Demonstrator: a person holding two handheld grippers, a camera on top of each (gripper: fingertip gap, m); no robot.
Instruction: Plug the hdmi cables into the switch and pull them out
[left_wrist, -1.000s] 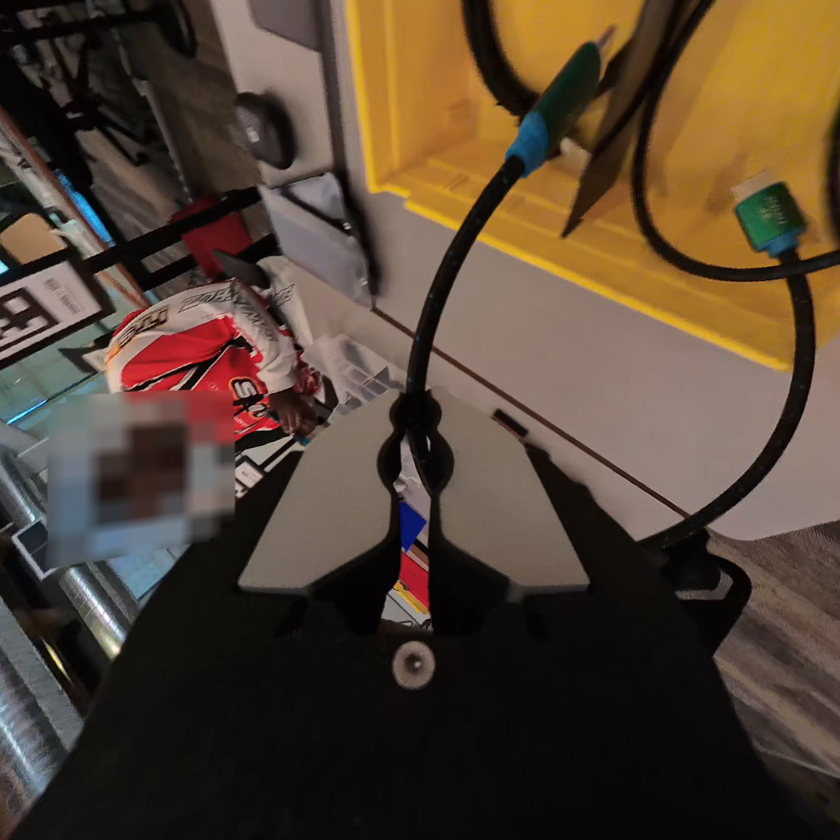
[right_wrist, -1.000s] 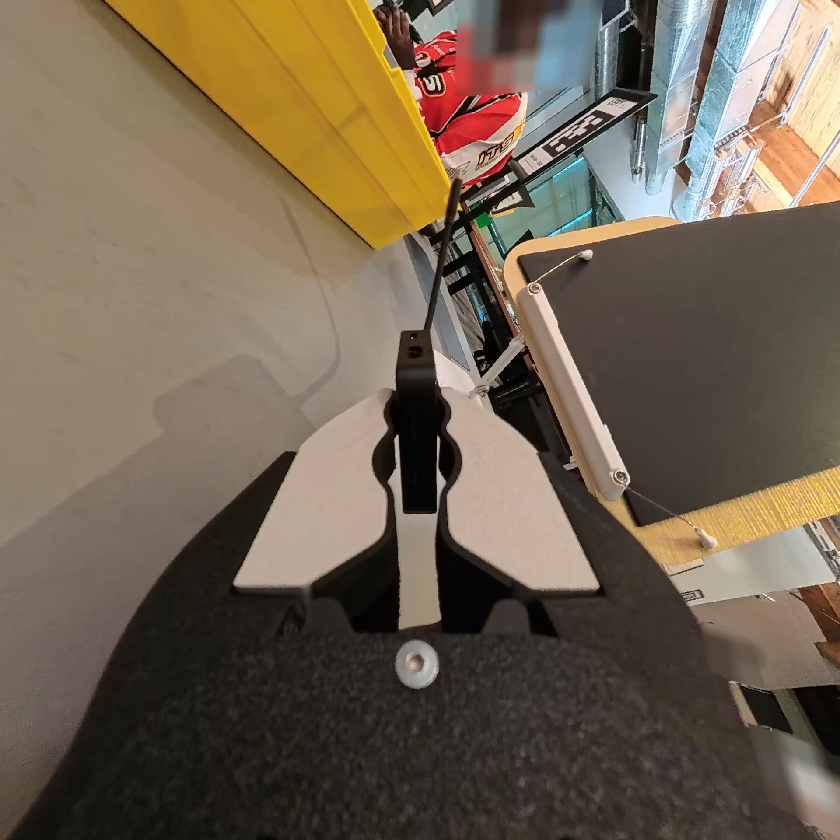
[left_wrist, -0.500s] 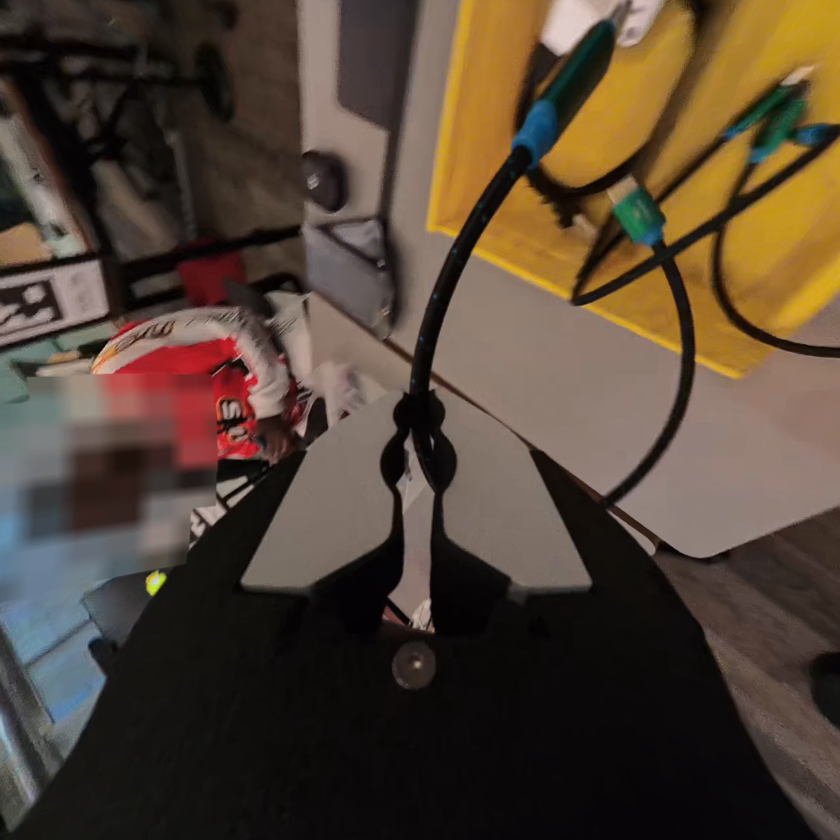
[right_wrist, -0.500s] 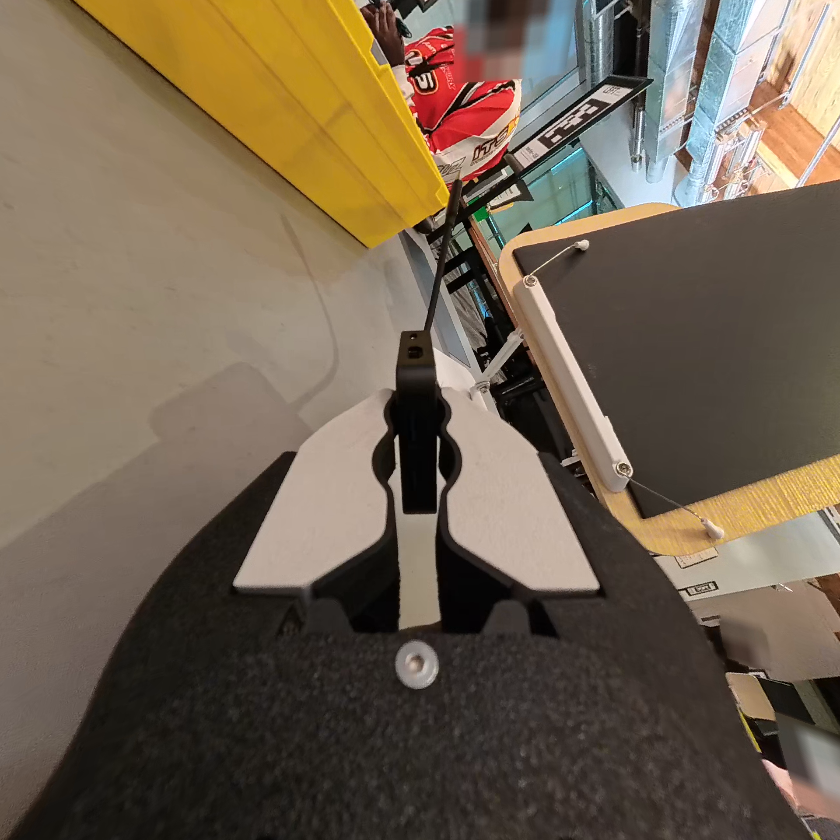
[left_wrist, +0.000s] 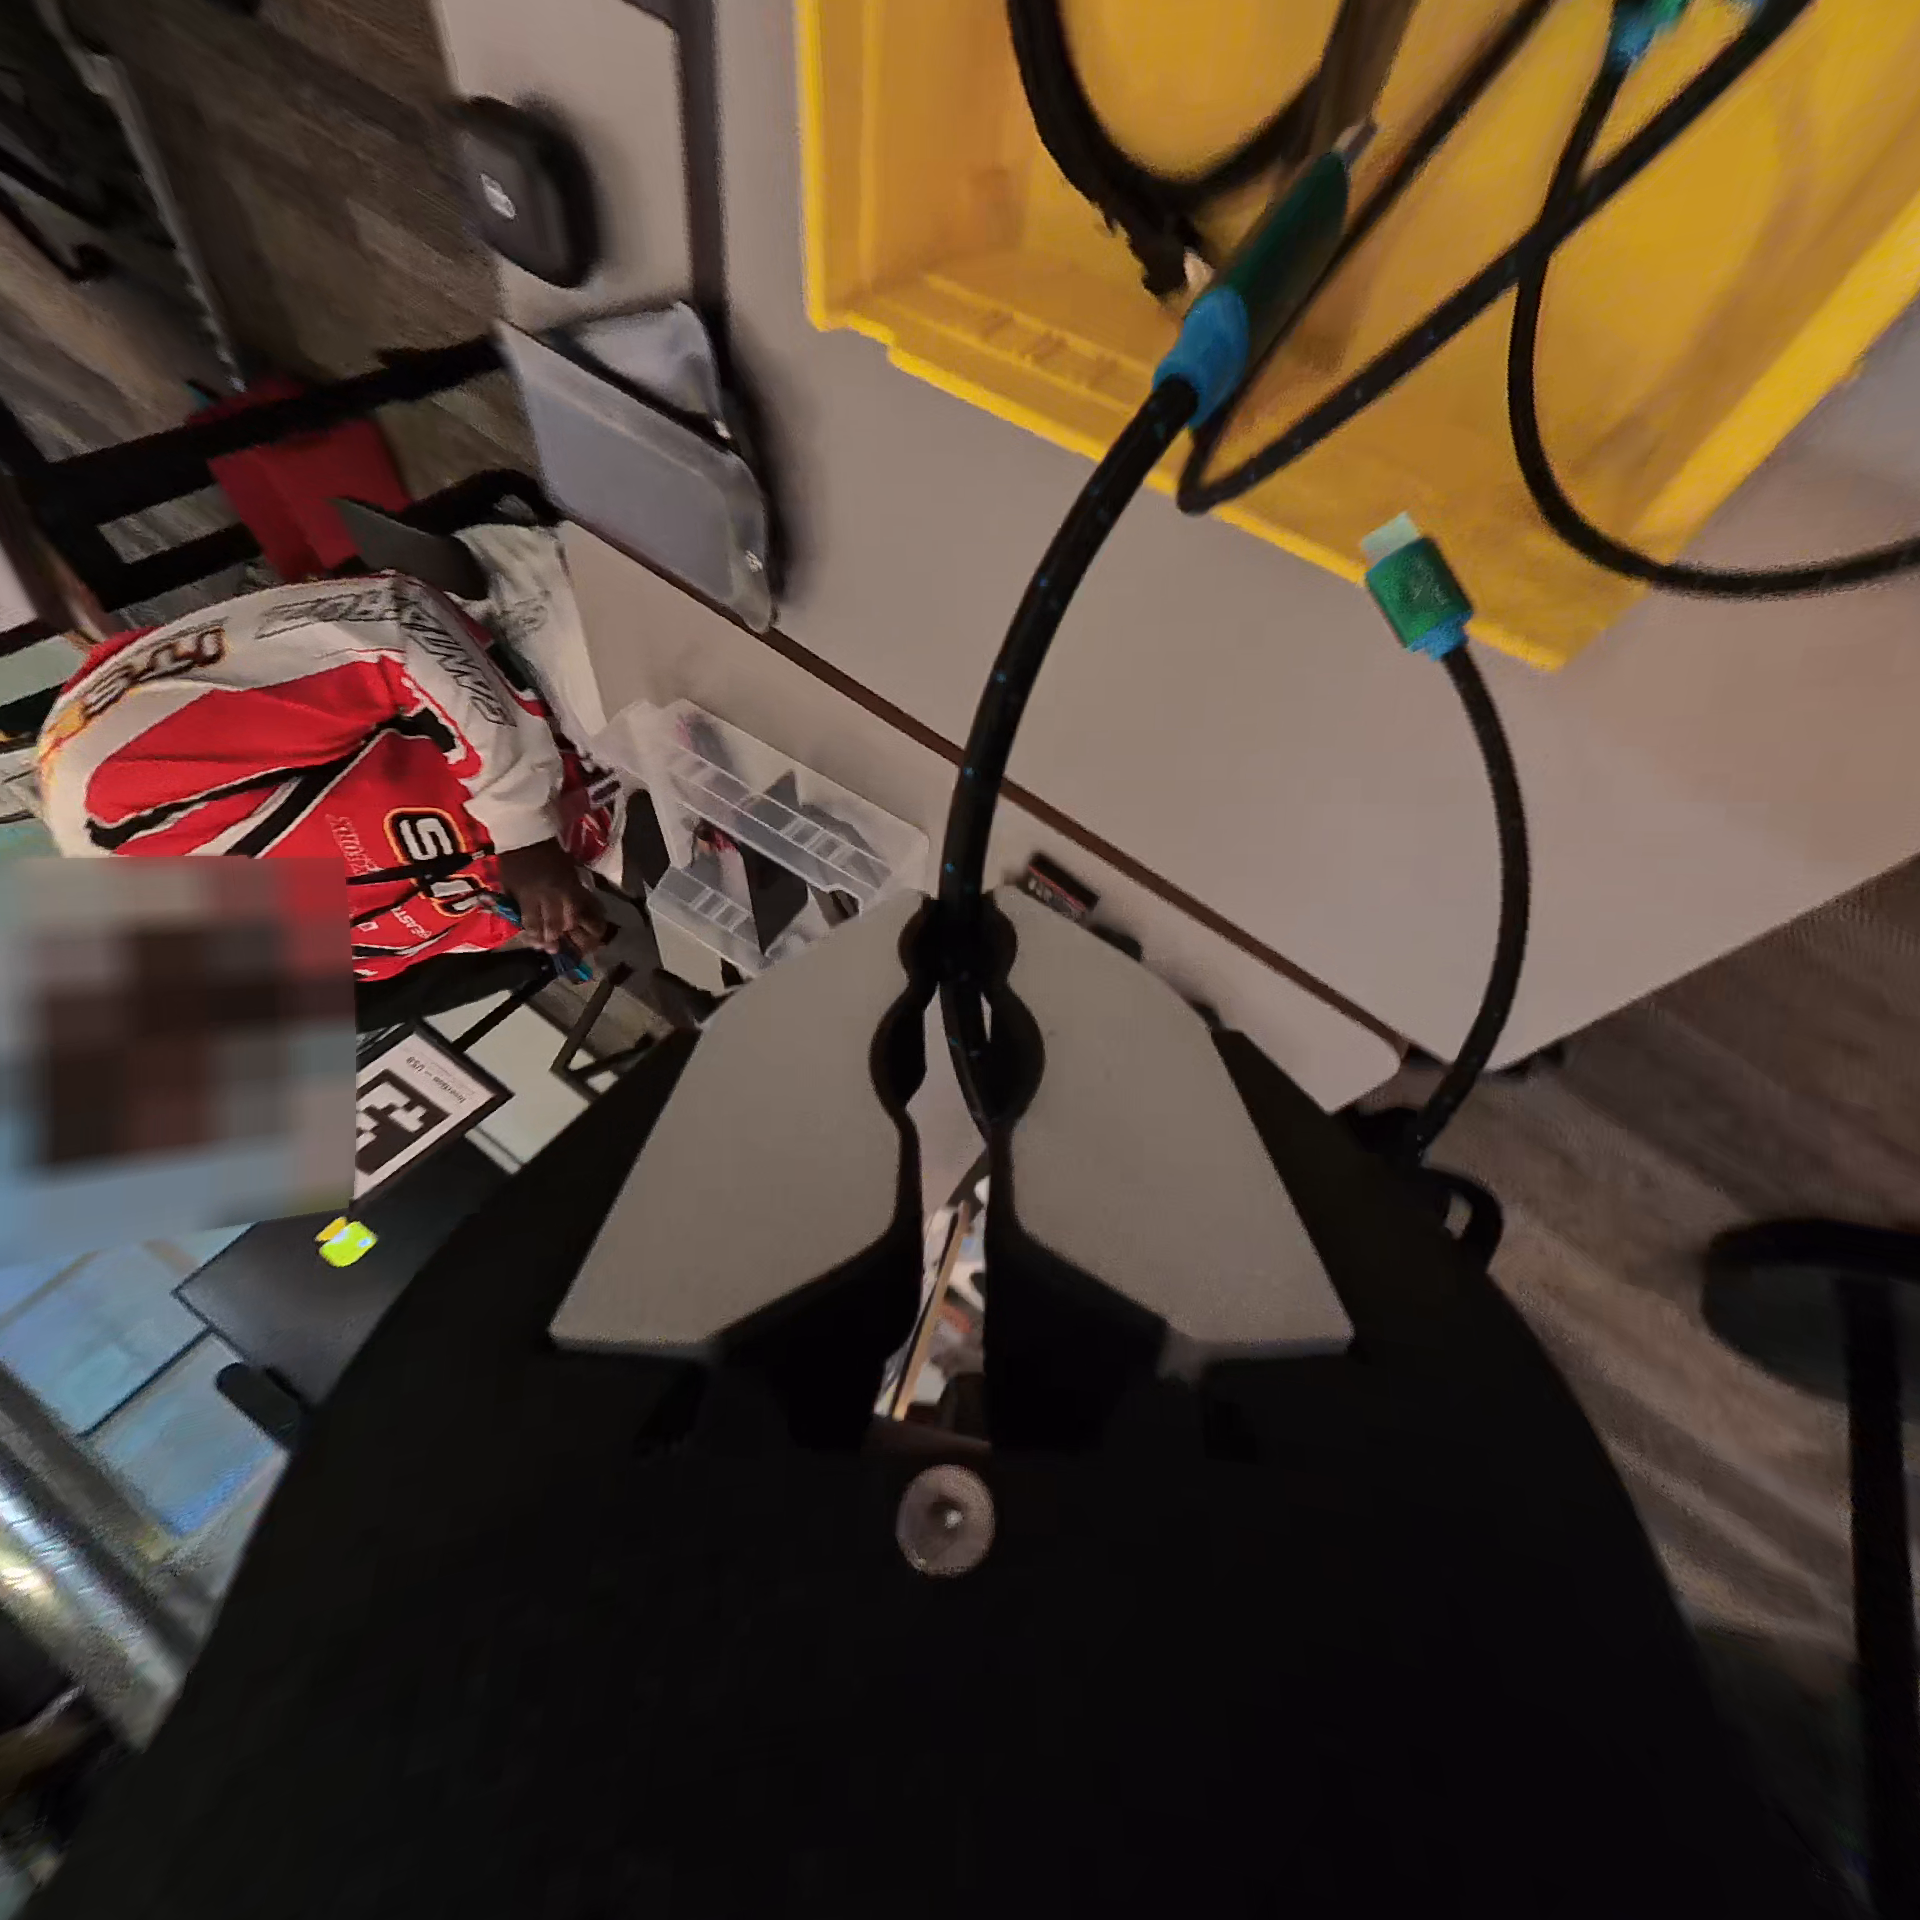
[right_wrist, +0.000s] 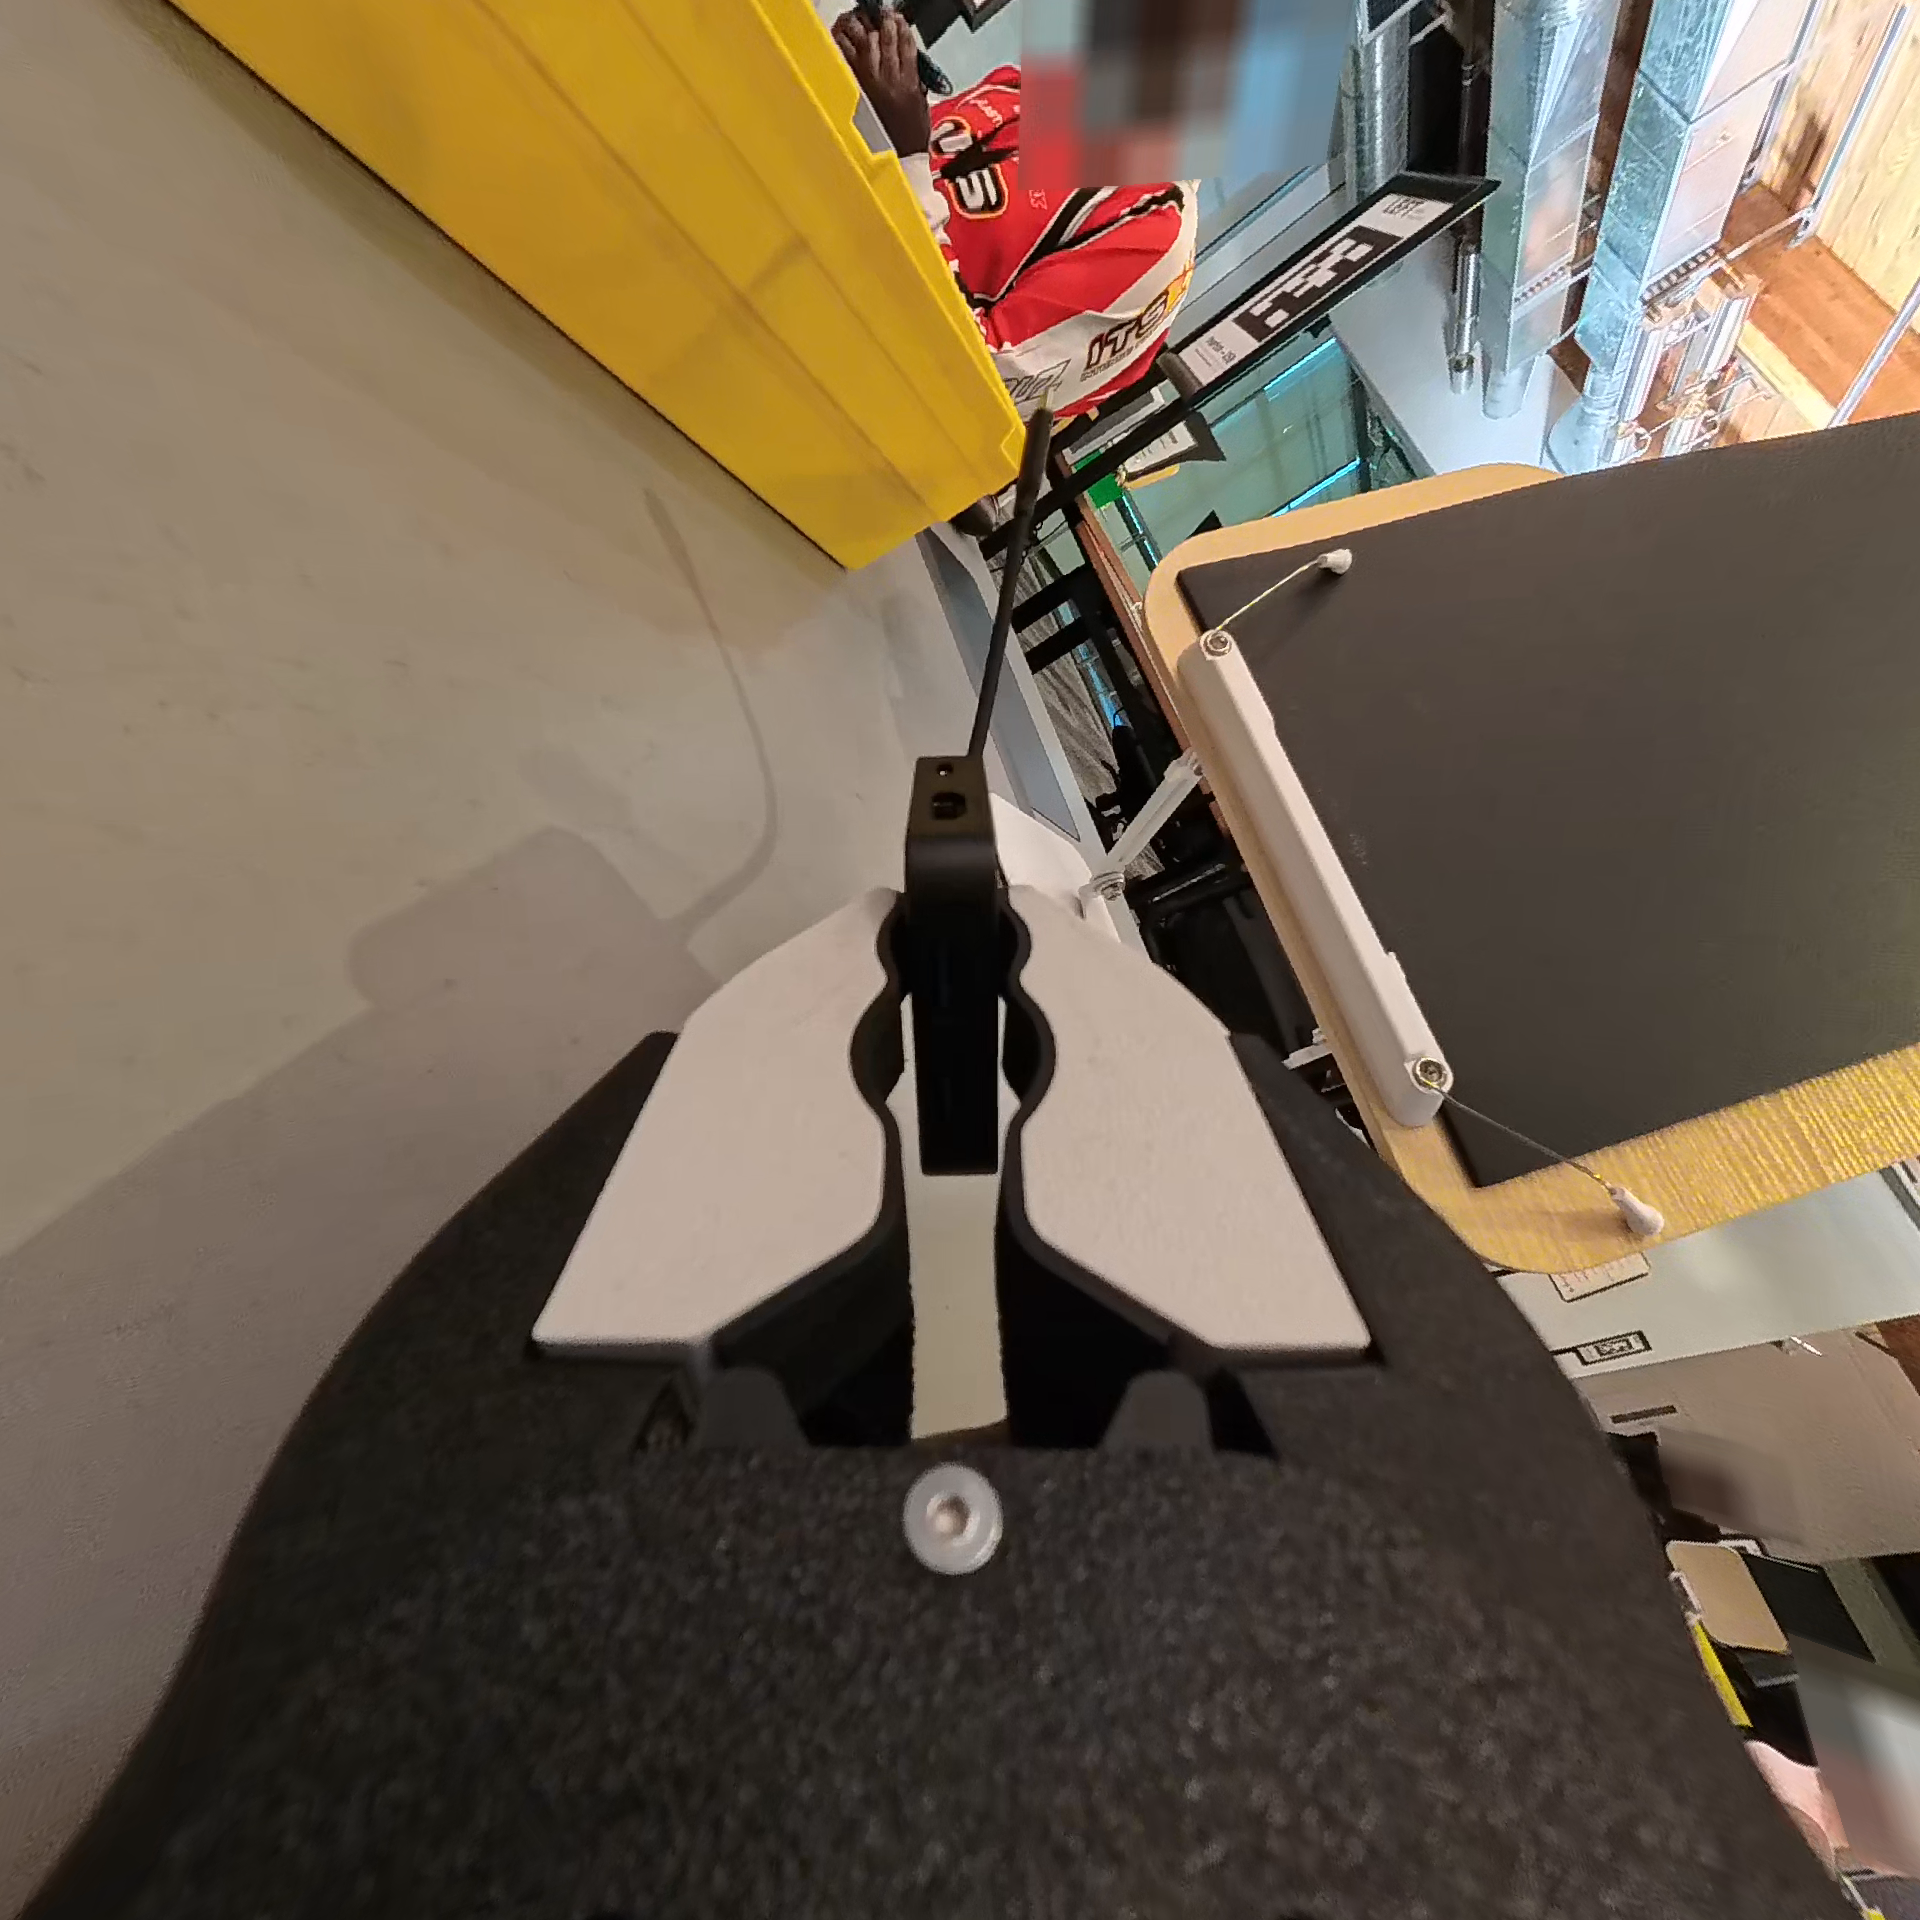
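Note:
My left gripper (left_wrist: 951, 920) is shut on a black braided hdmi cable (left_wrist: 1023, 644). The cable curves up to its green plug with a blue collar (left_wrist: 1273, 255), which is in the air in front of the yellow bin (left_wrist: 935, 208). A second green plug (left_wrist: 1415, 597) hangs by the bin's edge over the table (left_wrist: 1247, 748). Several more black cables loop in the bin. My right gripper (right_wrist: 951, 909) is shut on the black switch (right_wrist: 948, 935), held edge-on above the table (right_wrist: 312, 623), with a thin black wire (right_wrist: 1000, 613) rising from it.
A person in a red and white jersey (left_wrist: 291, 748) stands beyond the table and also shows in the right wrist view (right_wrist: 1081, 281). A clear plastic organiser (left_wrist: 769, 821) lies behind. A black board with a wooden rim (right_wrist: 1558, 779) is to the right. The bin's outer wall (right_wrist: 675, 239) is at left. The tips of one gripper are about 50 cm away from the tips of the other.
The left gripper has swung with the cable, so the bin and the second green plug have shifted in its view. The right gripper with the switch has barely moved.

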